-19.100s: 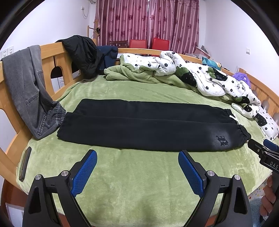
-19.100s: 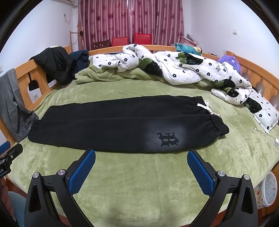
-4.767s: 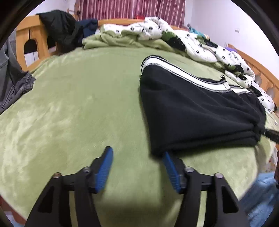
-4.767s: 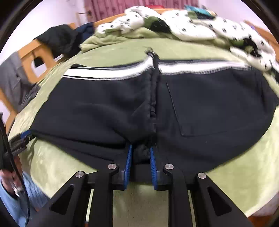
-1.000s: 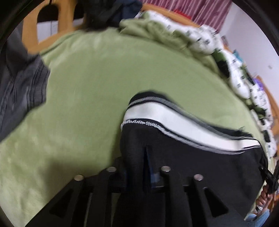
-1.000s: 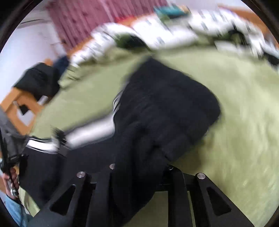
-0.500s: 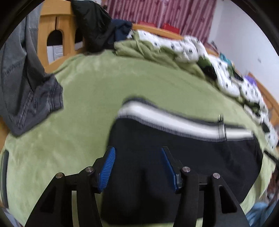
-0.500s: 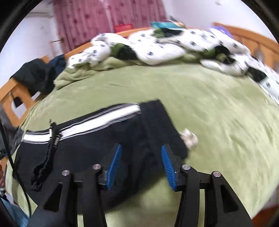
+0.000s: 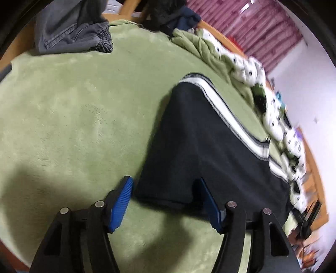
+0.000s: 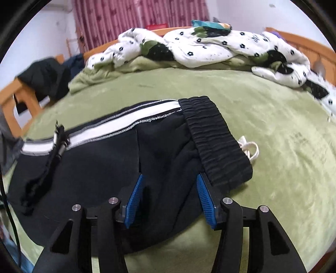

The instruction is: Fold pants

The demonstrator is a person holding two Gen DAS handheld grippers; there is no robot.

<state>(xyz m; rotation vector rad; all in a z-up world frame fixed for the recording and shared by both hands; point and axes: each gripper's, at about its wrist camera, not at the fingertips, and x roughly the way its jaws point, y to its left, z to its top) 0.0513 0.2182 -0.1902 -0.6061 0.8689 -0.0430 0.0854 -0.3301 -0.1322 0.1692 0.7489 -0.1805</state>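
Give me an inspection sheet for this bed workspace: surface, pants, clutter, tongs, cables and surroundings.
Surface: green blanket covering the bed.
Job's things: black pants folded into a compact stack, white stripe along the far edge, drawstring poking out beside the waistband.
Clutter: grey jeans, black jacket, floral quilt bunched at the far side.
Grippers: left tongs open at the pants' near corner; right tongs open over the stack.
Cables: nothing seen on the bed surface.
Surroundings: wooden bed rail, red curtains.

Green bed (image 10: 273, 117) under pants (image 10: 100, 159), perhaps folded
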